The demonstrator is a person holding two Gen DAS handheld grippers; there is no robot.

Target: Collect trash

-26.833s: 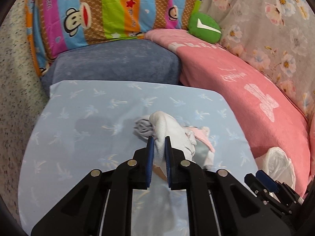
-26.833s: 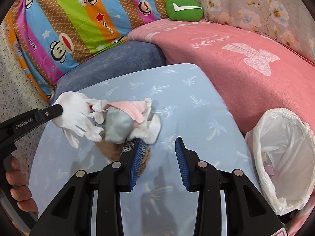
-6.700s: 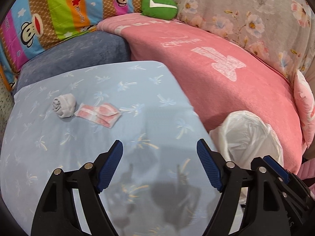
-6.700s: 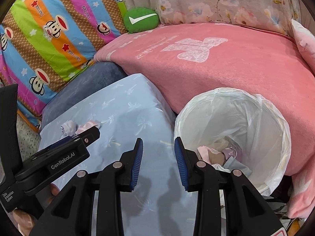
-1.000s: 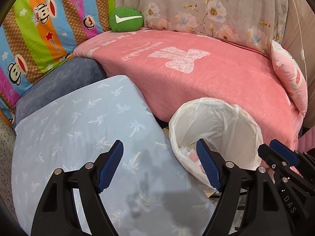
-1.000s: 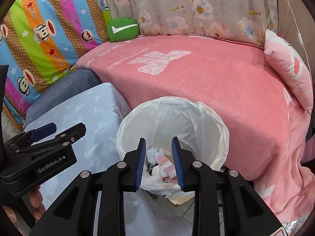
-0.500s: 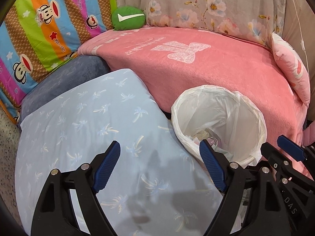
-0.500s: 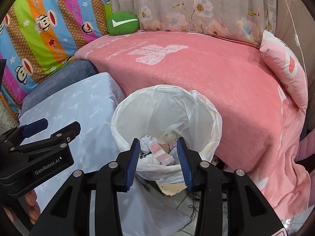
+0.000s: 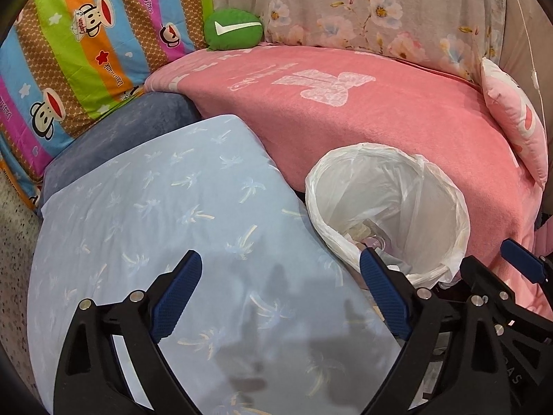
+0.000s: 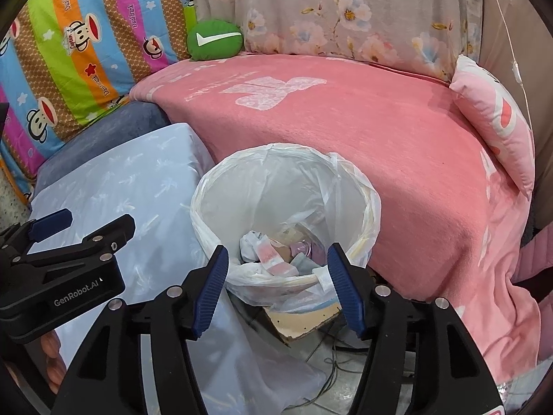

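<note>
A bin lined with a white plastic bag stands between the blue-covered surface and the pink sofa. Crumpled trash, pink-and-white wrappers and tissue, lies at its bottom. My right gripper hovers over the bin's near rim; its jaws are opening and nothing is held between them. My left gripper is above the light blue palm-print cloth, left of the bin; its jaws are opening wide and hold nothing. No trash shows on the blue cloth.
A pink blanket covers the sofa behind the bin, with a pink pillow at right. A green cushion and a striped monkey-print pillow sit at the back. Cardboard and cables lie on the floor under the bin.
The right gripper's jaws have spread apart above the bin. The left gripper's jaws have widened a little. Both hands have drifted slightly.
</note>
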